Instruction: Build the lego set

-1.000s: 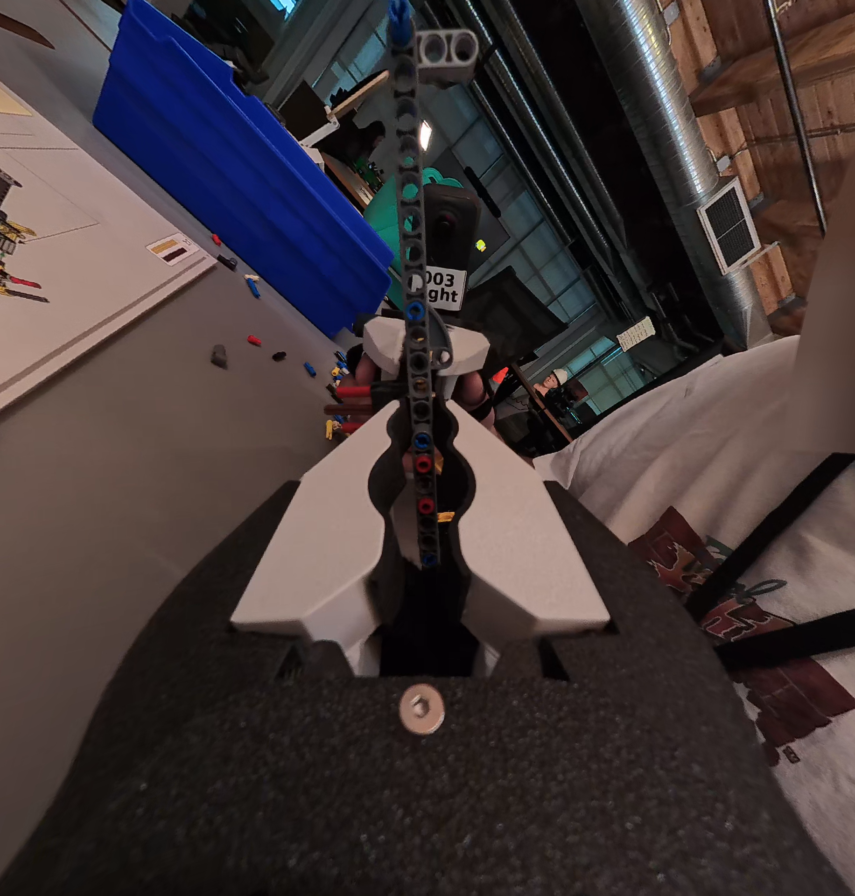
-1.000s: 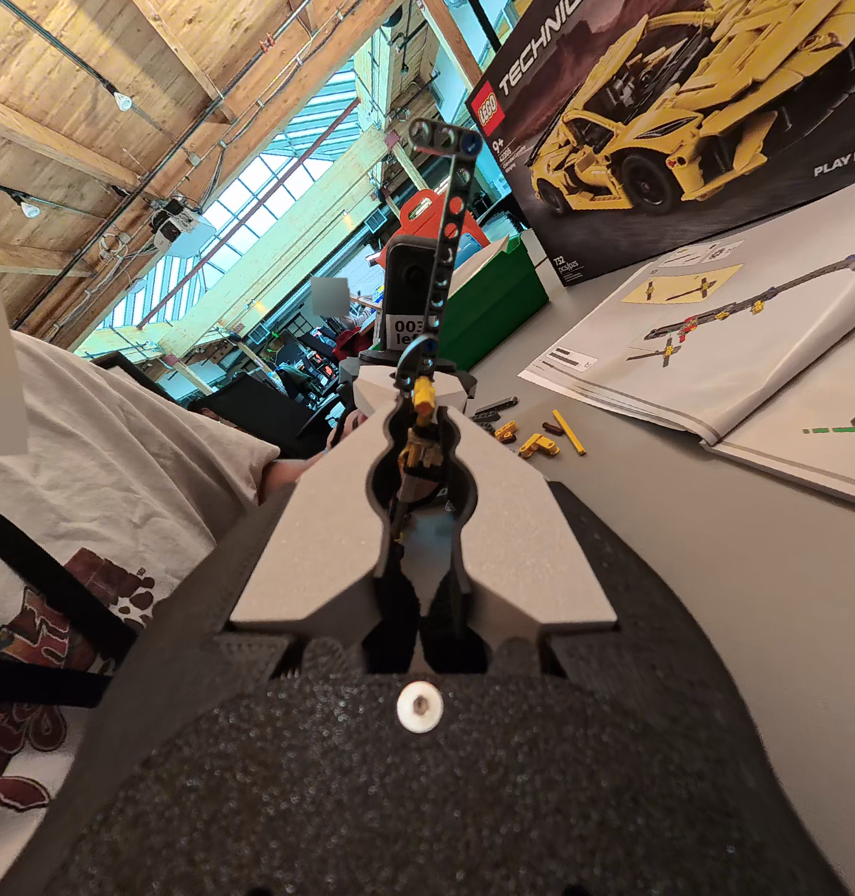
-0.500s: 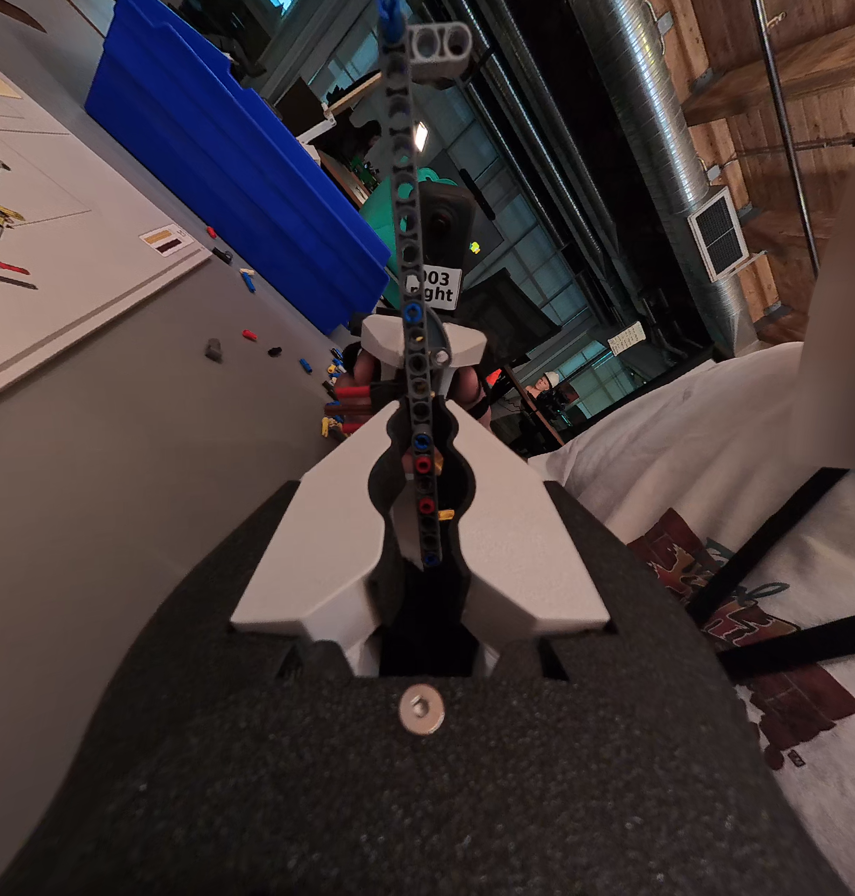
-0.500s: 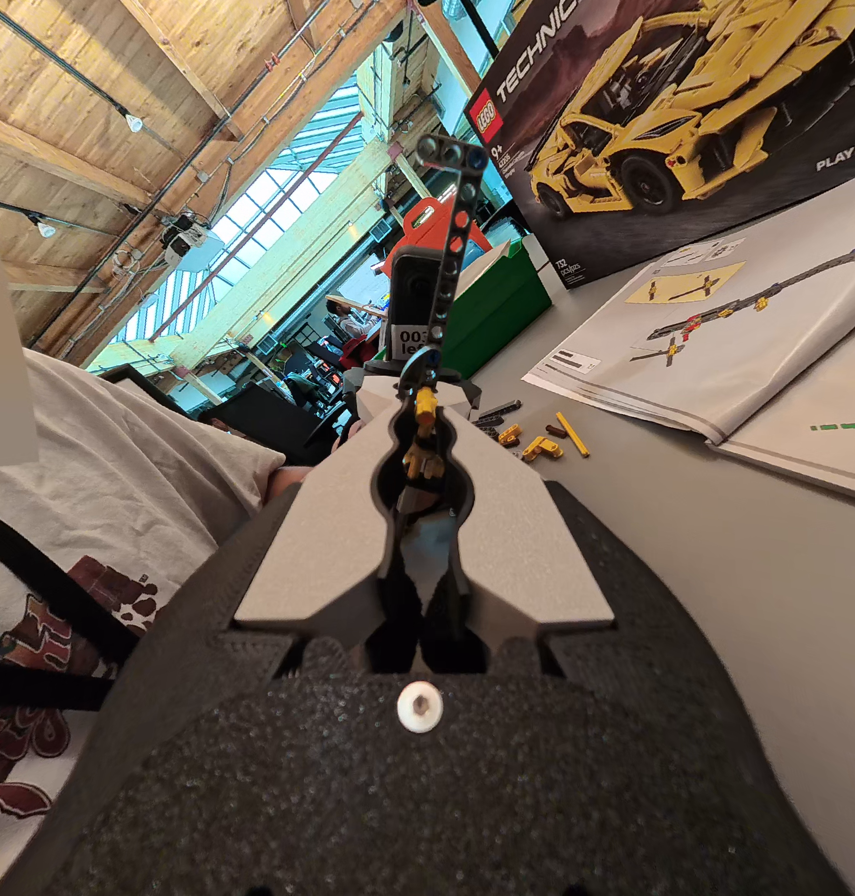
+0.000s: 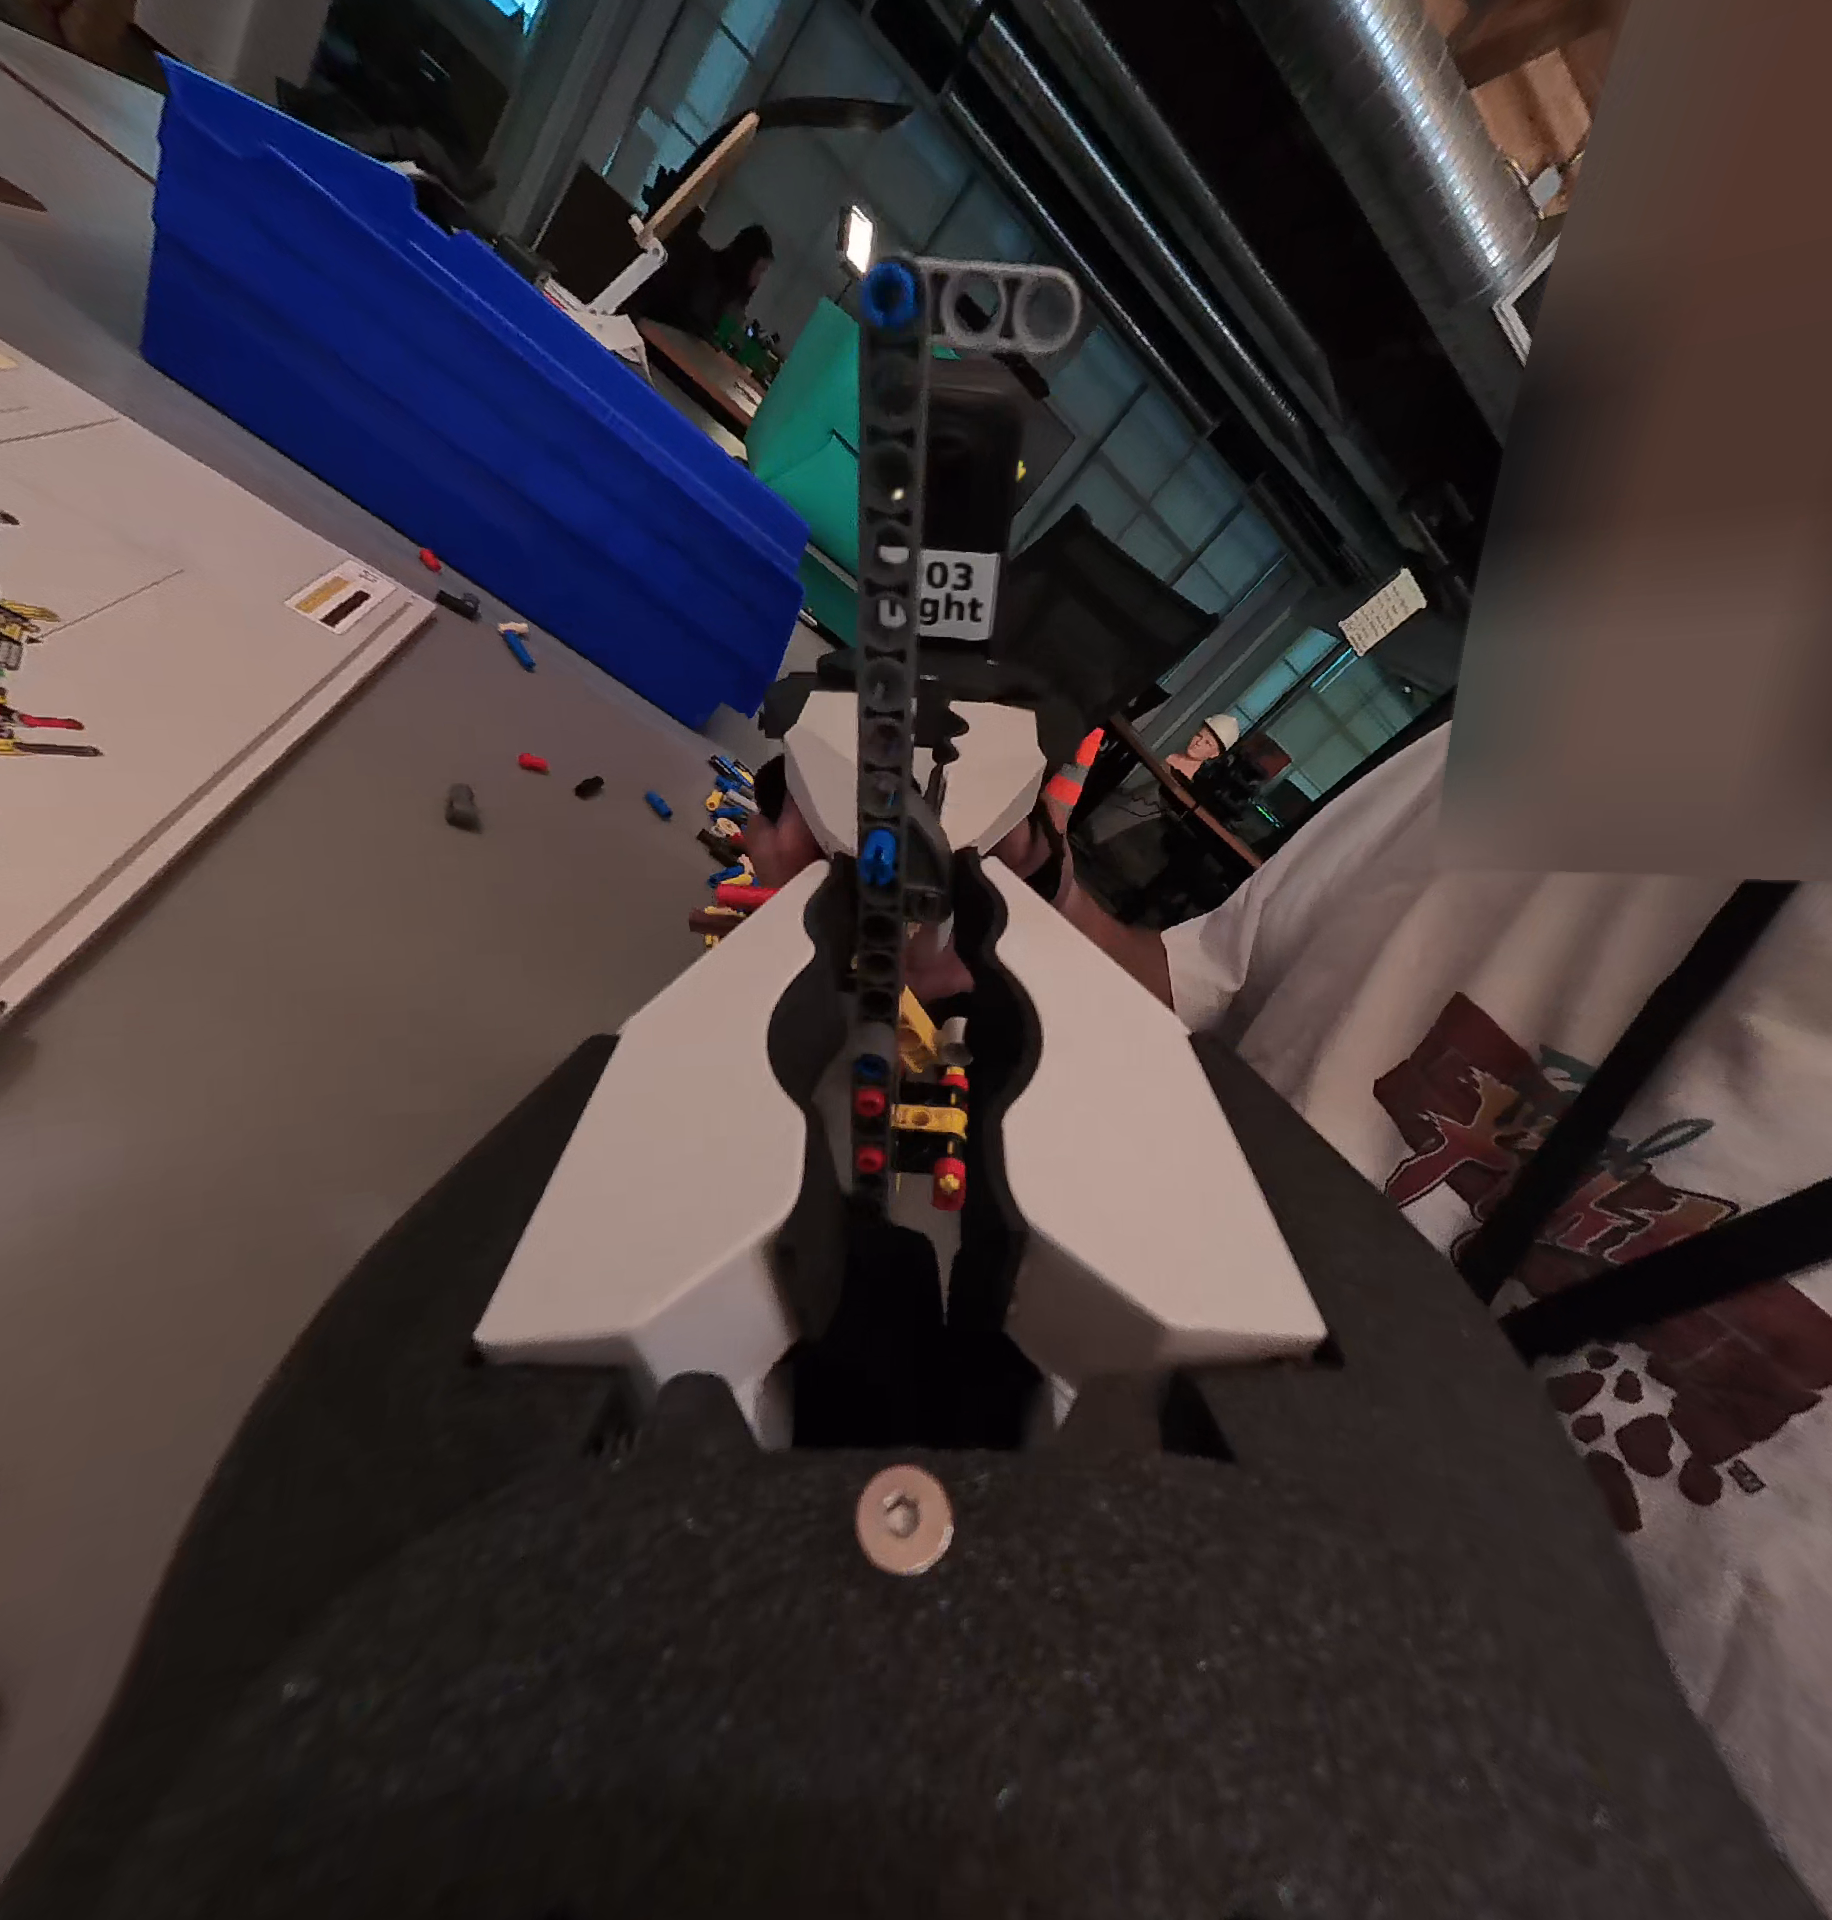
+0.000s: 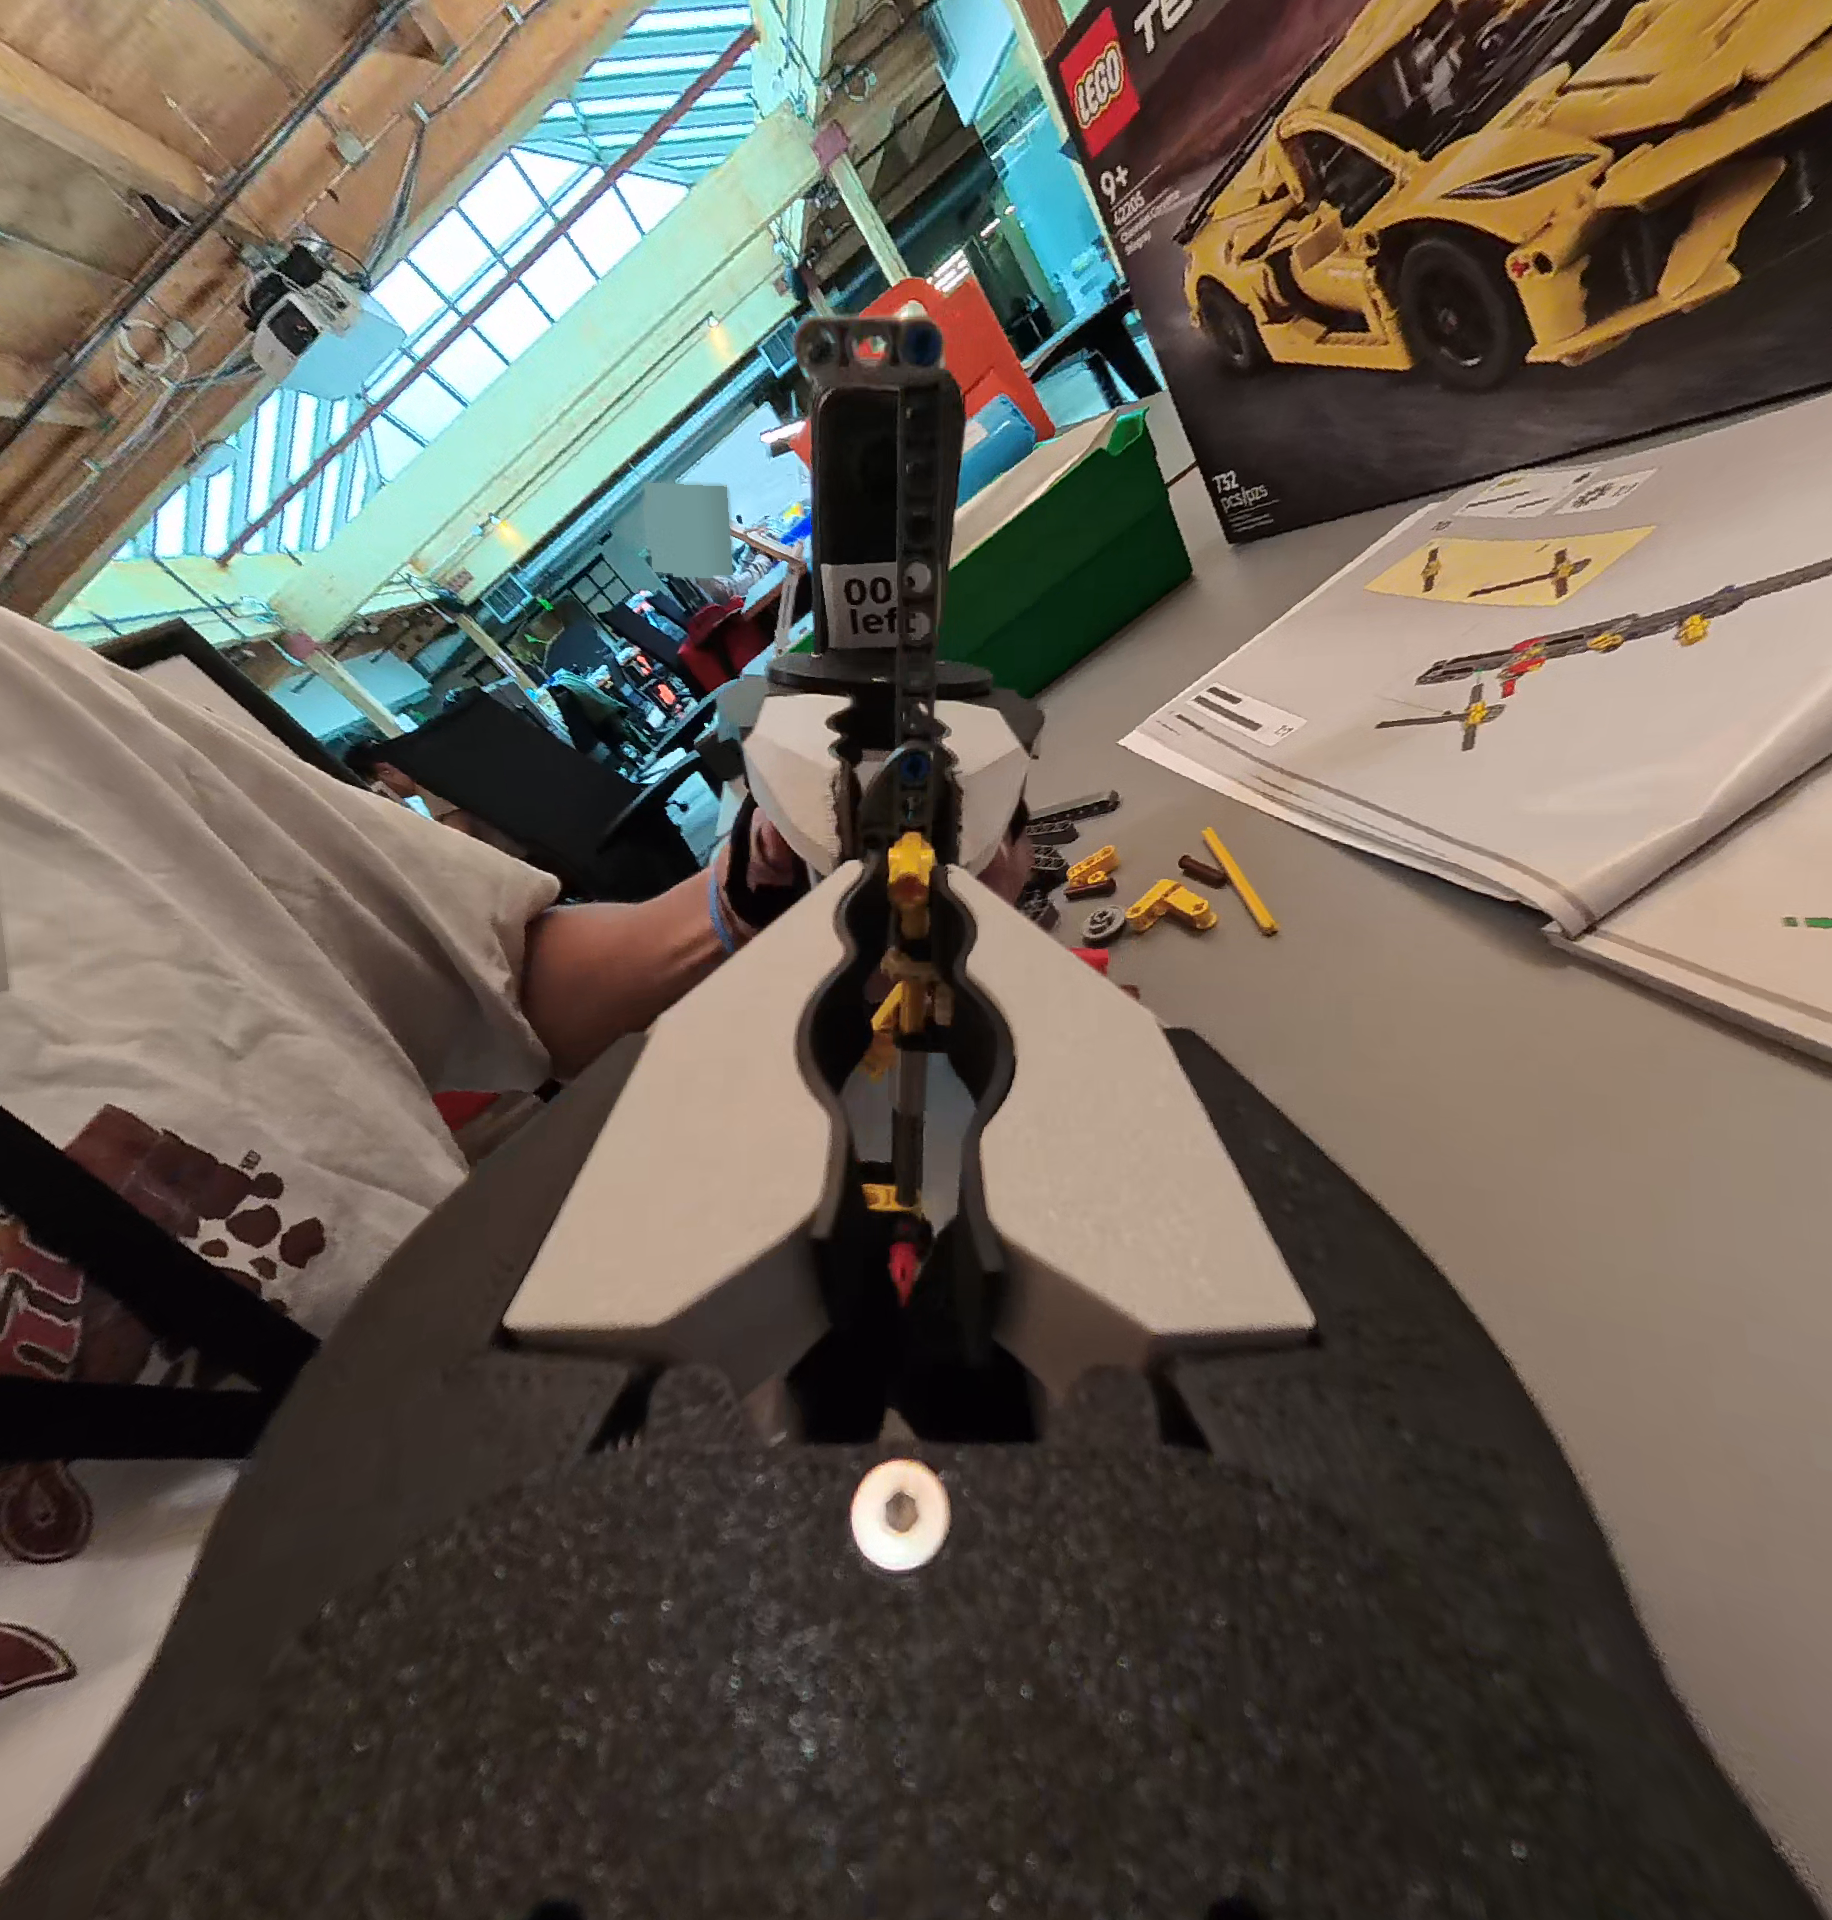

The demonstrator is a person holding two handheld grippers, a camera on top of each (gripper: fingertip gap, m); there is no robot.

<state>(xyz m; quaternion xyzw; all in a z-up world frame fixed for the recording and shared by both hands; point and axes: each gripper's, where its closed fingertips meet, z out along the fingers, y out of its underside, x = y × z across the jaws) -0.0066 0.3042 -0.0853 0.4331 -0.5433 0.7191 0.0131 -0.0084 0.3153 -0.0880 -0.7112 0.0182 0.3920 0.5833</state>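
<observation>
Both tools are clamping one lego assembly between them, held up off the desk: the left tool (image 5: 896, 1091) is pinching its long dark beam (image 5: 886, 644), the right tool (image 6: 907, 987) its yellow-jointed end (image 6: 907, 868). The beam is standing upright, blue pin and grey connector (image 5: 1000, 307) on top. Loose pieces (image 6: 1166, 904), an open instruction booklet (image 6: 1577, 727) and a blue bin (image 5: 455, 416) are sitting on the grey desk (image 5: 320, 1039).

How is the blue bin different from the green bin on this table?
The blue bin looks long and has stepped, ridged sides; the green bin looks shorter, with plain flat sides. The blue bin is blue all over, while the green bin has a pale top surface. The blue bin sits near scattered small red, blue and black pieces; the green bin stands beside the set's box. Both rest on the grey table.
</observation>
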